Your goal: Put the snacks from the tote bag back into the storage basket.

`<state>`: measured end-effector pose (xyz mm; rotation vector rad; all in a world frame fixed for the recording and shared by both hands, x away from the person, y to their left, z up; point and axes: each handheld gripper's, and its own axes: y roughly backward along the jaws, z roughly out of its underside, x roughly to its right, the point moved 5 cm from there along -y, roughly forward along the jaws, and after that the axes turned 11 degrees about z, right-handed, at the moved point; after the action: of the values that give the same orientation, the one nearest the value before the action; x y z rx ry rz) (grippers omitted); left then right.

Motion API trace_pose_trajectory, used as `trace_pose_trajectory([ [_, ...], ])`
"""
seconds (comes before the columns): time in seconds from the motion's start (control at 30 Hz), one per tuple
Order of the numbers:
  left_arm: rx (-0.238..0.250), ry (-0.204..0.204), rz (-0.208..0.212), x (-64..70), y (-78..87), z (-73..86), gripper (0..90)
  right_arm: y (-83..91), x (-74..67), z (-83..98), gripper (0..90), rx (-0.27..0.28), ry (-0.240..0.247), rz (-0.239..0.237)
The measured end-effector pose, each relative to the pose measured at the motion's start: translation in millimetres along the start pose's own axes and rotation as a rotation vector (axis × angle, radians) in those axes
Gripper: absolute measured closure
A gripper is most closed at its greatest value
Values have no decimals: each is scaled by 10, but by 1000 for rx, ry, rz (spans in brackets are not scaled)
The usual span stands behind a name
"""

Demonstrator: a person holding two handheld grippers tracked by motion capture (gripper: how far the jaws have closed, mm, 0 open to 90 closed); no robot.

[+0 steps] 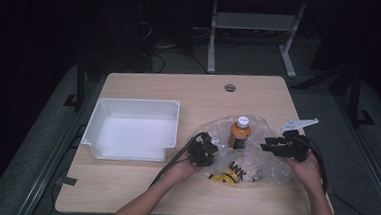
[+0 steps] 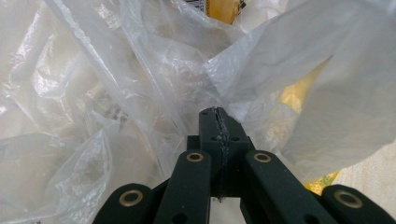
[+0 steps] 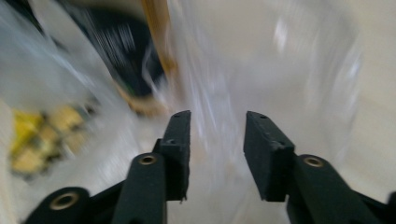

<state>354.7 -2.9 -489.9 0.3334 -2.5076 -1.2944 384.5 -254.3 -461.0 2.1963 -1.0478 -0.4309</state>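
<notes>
Pinching the plastic bag (image 2: 140,93) at 9 o'clock of the bottle (image 1: 239,133), left tongs (image 2: 218,116) should hold firm while spread right tongs (image 3: 217,128) regrip the bag's edge at 3 o'clock.

The light wooden counter (image 1: 138,184) carries a white plastic tray (image 1: 103,112) at left and a crumpled clear plastic bag (image 1: 275,168) at right, just beside it.

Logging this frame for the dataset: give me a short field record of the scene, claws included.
surface: wooden table
bag: clear plastic bag, crumpled, right of centre
in bag: orange bottle upright, white cap; yellow packet
bin: white bin, left of the bag
left claw: shut on a fold of the plastic bag
right claw: jaws apart, bag film in front, view blurred
</notes>
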Motion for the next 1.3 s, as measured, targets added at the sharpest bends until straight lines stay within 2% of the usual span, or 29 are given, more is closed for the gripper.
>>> trace_pose_trajectory([
  [0.07,6,1,5,4,-5,-2,900,47,23,-134,481,51,8,12],
  [0.13,9,-1,7,4,-11,-4,900,71,43,-279,428,87,26,15],
  [0.2,8,-2,10,5,-14,-3,900,49,61,-424,355,102,46,28],
  [0.27,9,1,17,7,-19,0,900,-16,69,-551,330,96,70,20],
  [0.4,8,1,23,4,-31,6,900,-237,91,-723,314,38,125,-8],
  [0.43,7,-3,25,2,-33,7,900,-281,91,-734,330,28,129,-13],
  [0.47,8,-1,28,6,-40,11,900,-397,94,-746,375,-7,136,-39],
  [0.5,8,-1,28,6,-40,11,900,-397,94,-746,375,-7,136,-39],
  [0.53,8,-2,29,6,-44,15,900,-506,83,-727,568,-55,137,-70],
  [0.57,9,3,30,9,-50,19,900,-506,83,-727,568,-55,137,-70],
  [0.6,14,4,31,9,-53,22,900,-551,80,-712,667,-68,145,-70],
  [0.63,15,8,38,8,-52,23,900,-625,87,-695,793,-78,141,-94],
  [0.67,18,11,41,6,-53,25,900,-625,87,-695,793,-78,141,-94],
  [0.7,18,8,40,1,-50,28,900,-692,103,-670,863,-102,121,-90],
  [0.73,19,14,40,7,-52,30,900,-725,116,-656,872,-112,113,-93],
  [0.83,21,11,42,7,-49,30,900,-813,150,-598,885,-160,82,-65],
  [0.97,21,10,40,5,-46,37,900,-910,183,-485,888,-205,84,-34],
  [1.07,21,5,36,2,-40,42,900,-929,200,-432,889,-211,75,-20],
  [1.17,24,9,35,-5,-34,53,900,-928,229,-370,888,-223,40,-8],
  [1.23,26,12,33,-5,-34,54,900,-918,226,-371,887,-224,39,2],
  [1.27,25,15,32,-3,-31,56,900,-918,226,-371,881,-224,39,2],
  [1.3,27,17,34,-6,-9,58,900,-902,212,-387,787,-215,33,0],
])
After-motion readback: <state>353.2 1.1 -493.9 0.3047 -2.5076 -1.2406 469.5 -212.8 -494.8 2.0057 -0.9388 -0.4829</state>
